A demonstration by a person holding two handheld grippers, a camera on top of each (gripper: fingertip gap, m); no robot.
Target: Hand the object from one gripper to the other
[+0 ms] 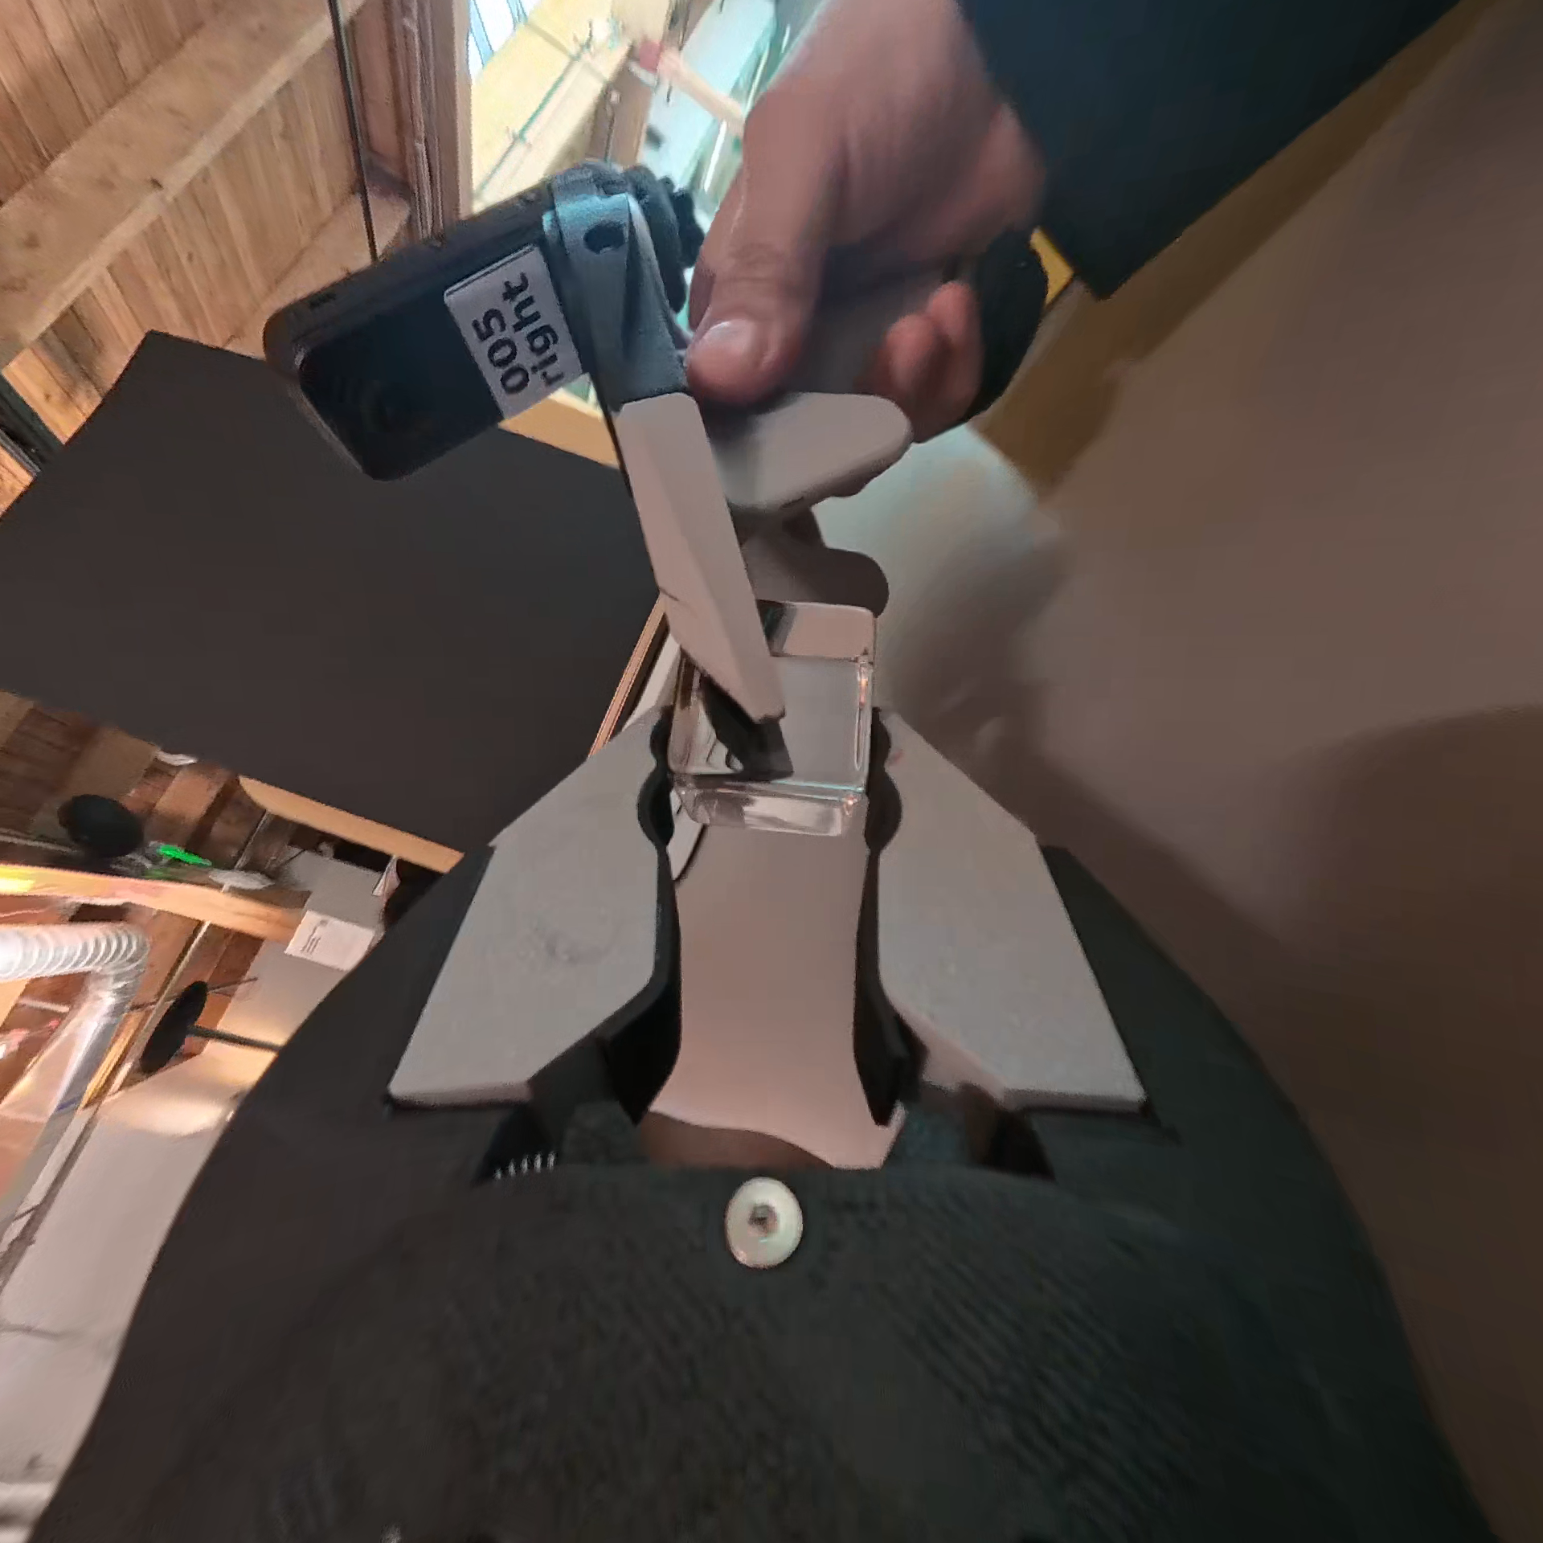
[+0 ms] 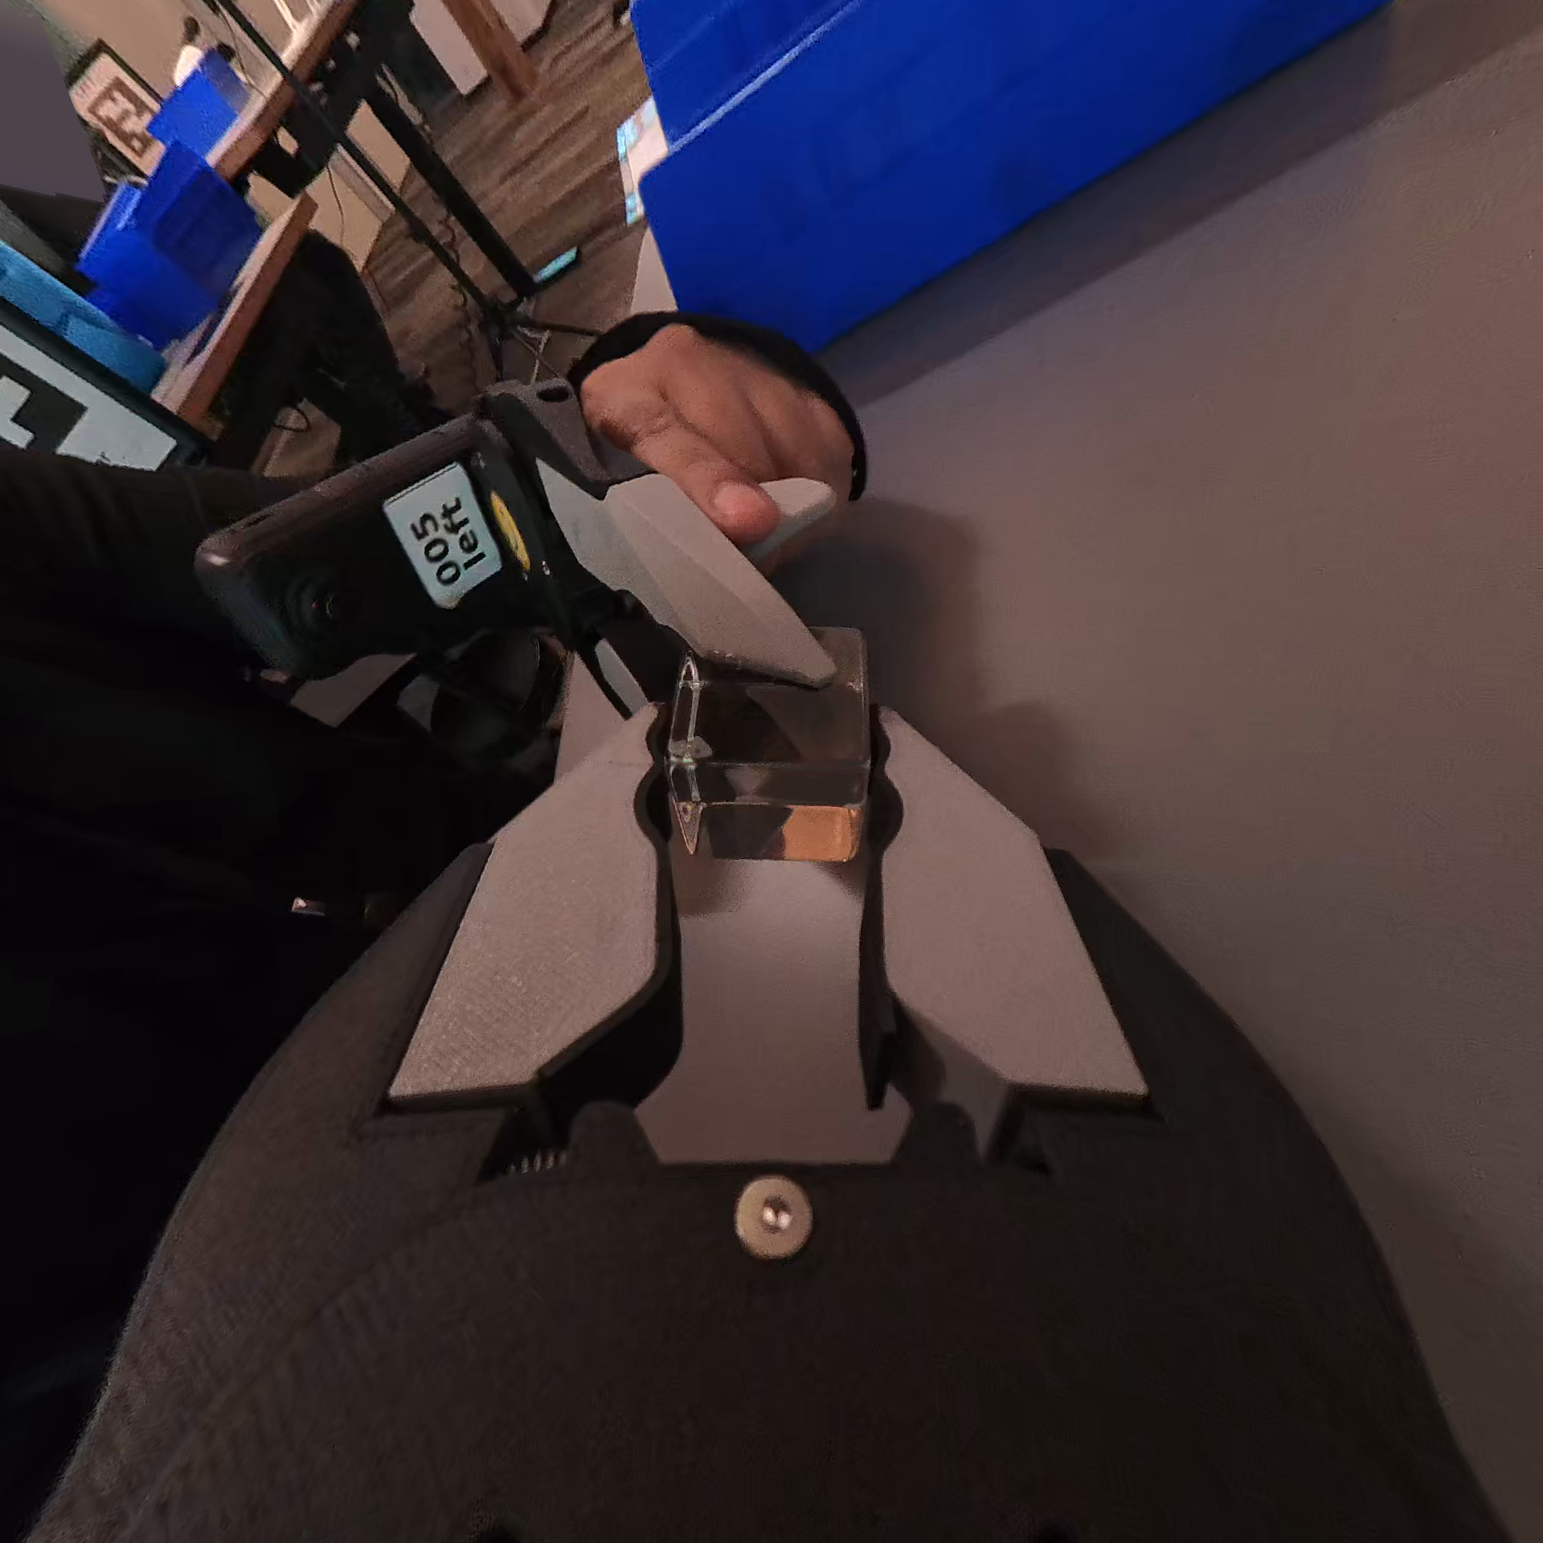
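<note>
— Two grippers are meeting on one clear cube (image 1: pixel 772 743). Your left gripper (image 1: pixel 768 772) is pinching it between its grey fingertips (image 1: pixel 634 751), and your right gripper (image 2: pixel 768 772) is clamping the same cube (image 2: pixel 768 768), held above the table (image 2: pixel 1211 584).

— What are you failing to make out?

— In the left wrist view, only one finger of the right gripper is lying across the cube's face; its partner is sitting behind the glass. Your hand (image 1: pixel 843 209) is covering the handle, and the sleeve is running out of frame. The cube's edges are dissolving into reflections.

— And the room?

— A plain grey table is stretching away beneath you, a blue bin (image 2: pixel 960 142) is standing on its far side, and wooden boards (image 1: pixel 150 142) are filling the left view's upper corner.
</note>
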